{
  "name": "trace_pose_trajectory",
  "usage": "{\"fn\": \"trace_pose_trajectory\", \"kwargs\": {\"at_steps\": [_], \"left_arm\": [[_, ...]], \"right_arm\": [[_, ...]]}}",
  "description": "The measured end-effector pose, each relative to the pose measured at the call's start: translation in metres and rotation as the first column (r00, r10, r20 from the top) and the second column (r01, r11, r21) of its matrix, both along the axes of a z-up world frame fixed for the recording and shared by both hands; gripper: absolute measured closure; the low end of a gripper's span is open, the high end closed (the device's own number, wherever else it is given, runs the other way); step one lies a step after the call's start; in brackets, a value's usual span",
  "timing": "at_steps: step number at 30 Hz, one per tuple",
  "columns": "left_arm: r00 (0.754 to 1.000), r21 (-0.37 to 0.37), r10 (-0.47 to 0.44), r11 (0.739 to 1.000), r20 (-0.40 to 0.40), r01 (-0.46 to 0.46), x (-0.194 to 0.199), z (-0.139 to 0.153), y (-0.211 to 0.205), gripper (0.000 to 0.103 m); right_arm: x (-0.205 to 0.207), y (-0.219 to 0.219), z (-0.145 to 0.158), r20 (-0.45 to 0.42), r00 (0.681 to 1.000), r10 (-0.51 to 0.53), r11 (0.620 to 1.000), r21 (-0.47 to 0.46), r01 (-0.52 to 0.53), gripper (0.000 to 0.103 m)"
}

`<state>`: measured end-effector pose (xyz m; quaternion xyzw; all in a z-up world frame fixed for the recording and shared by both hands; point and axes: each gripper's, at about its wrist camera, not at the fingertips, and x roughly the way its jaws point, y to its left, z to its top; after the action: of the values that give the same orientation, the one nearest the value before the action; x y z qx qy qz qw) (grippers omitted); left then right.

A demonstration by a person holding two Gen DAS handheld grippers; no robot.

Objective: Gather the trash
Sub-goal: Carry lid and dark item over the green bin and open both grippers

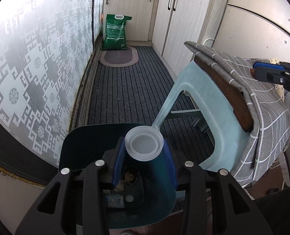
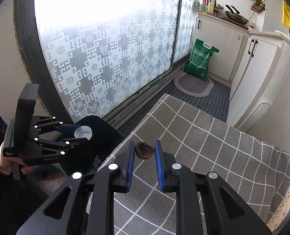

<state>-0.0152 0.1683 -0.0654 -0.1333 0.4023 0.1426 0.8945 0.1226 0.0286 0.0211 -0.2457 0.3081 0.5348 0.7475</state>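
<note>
Right wrist view: the right gripper (image 2: 144, 152) has its jaws spread either side of a brown shell (image 2: 145, 150) on the checked cloth (image 2: 213, 152), pads not visibly touching it. At nine o'clock the left gripper (image 2: 80, 135) is clenched on a white cap (image 2: 82, 132) above the dark bin (image 2: 105, 137).

Risks, as judged:
- The shell is hollow and may crack or squirt out under an off-centre squeeze.
- It lies near the cloth edge; a nudge could drop it to the floor.
- The cap, gripped by its rim, could slip and miss the bin.

Count: one shell, one cap, one bin, two grippers. The bin already holds scraps (image 1: 128, 177), number unclear.
</note>
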Motion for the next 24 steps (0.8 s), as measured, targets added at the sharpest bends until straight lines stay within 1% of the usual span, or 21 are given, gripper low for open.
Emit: {"fn": "trace_pose_trajectory", "kwargs": {"at_steps": [6, 10, 15, 24], "left_arm": [[0.999, -0.007, 0.002, 1.0, -0.047, -0.003, -0.005, -0.012, 0.006, 0.061], [0.995, -0.01, -0.013, 1.0, -0.099, 0.012, -0.007, -0.024, 0.007, 0.061], [0.987, -0.018, -0.016, 1.0, -0.163, 0.013, -0.012, -0.04, 0.011, 0.061], [0.971, -0.041, -0.02, 0.999, -0.238, 0.01, -0.023, -0.06, 0.022, 0.061]], "right_arm": [[-0.012, 0.015, 0.001, -0.005, 0.999, 0.035, 0.999, 0.007, -0.035, 0.083], [-0.021, 0.026, 0.0, -0.017, 0.998, 0.063, 0.998, 0.008, -0.063, 0.083], [-0.036, 0.043, -0.008, -0.03, 0.994, 0.105, 0.994, -0.01, -0.105, 0.083], [-0.053, 0.069, -0.023, -0.066, 0.988, 0.142, 0.989, -0.043, -0.145, 0.083]]}}
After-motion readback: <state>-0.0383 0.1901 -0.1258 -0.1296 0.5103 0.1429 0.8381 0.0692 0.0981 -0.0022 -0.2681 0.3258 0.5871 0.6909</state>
